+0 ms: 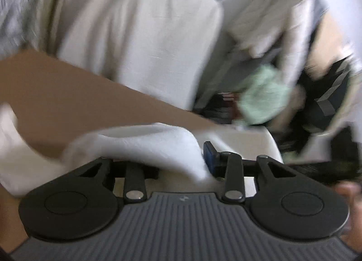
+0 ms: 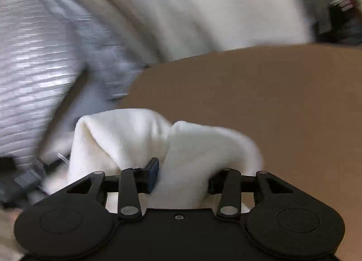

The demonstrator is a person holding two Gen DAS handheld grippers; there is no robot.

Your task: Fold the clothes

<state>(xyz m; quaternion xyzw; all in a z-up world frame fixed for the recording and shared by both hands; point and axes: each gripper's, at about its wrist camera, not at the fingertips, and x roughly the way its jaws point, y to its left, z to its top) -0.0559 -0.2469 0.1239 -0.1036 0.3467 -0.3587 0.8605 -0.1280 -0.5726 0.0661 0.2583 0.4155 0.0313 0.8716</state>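
Note:
A white garment (image 1: 140,145) hangs over the brown table (image 1: 79,102) in the left wrist view, bunched across my left gripper (image 1: 181,166). The cloth covers the left finger; the blue pad of the right finger (image 1: 209,156) presses against it, so the gripper is shut on the garment. In the right wrist view the same white garment (image 2: 158,143) is bunched between the fingers of my right gripper (image 2: 181,177), which is shut on it above the brown table (image 2: 260,102). Both views are motion-blurred.
A cream fabric-covered surface (image 1: 140,30) stands behind the table. A pile of clothes with a mint-green piece (image 1: 262,98) and dark items (image 1: 325,98) lies at the right. A grey striped fabric (image 2: 34,69) fills the left of the right wrist view.

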